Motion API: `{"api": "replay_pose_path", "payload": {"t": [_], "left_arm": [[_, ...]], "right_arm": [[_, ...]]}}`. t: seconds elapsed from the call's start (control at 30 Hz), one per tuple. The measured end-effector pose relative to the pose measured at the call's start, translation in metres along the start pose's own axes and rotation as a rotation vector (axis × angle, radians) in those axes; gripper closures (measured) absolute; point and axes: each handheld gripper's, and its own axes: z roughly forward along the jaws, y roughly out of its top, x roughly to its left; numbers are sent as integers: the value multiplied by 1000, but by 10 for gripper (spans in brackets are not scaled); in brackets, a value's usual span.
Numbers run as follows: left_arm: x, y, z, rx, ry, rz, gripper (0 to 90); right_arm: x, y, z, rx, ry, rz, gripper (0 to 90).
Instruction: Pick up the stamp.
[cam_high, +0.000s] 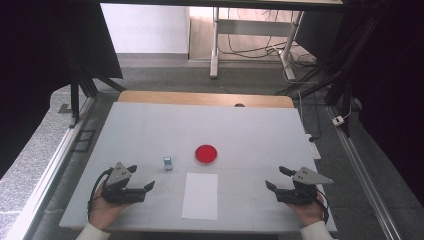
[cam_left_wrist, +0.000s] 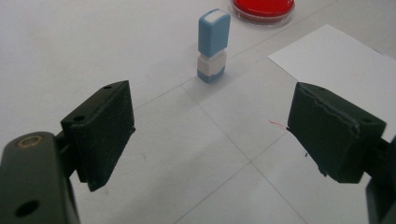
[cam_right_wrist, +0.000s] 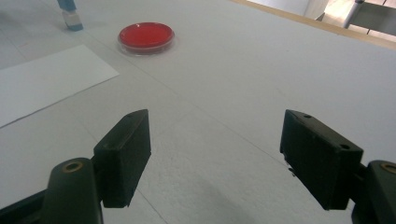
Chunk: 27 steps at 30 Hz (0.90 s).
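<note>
My left gripper (cam_high: 140, 176) rests at the near left of the table (cam_high: 150, 125), jaws spread wide with nothing between them. The small blue-and-white stamp (cam_left_wrist: 213, 44) stands upright at about twelve o'clock from it, just beyond my fingertips, and I judge it to be the thing to pick up first. To do that well, I would ease straight ahead, keep the jaws level and wide until the stamp's body sits squarely between the pads, then close on its flat sides low enough that it cannot tip.

At one o'clock past the stamp lies the round red ink pad (cam_high: 206, 154); at two o'clock, nearer me, the white sheet of paper (cam_high: 200, 195) lies flat.

My right gripper (cam_high: 276, 178) sits at the near right, jaws equally wide and empty, the red ink pad at its eleven o'clock.
</note>
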Motion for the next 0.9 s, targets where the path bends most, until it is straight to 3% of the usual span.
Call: {"api": "replay_pose_path", "payload": {"t": [0.2,0.33,0.63,0.9], "left_arm": [[0,-1,-5,-9,-6,-9,147],[0,1,-2,0,2,12,150],[2,12,9,17,-1,13,148],[11,24,17,30,-47,34,160]], "right_arm": [[11,1,-4,6,-7,-16,249],[10,1,-2,7,-4,-20,254],[7,-1,0,19,-5,-12,255],[8,-2,0,18,-6,-6,256]]}}
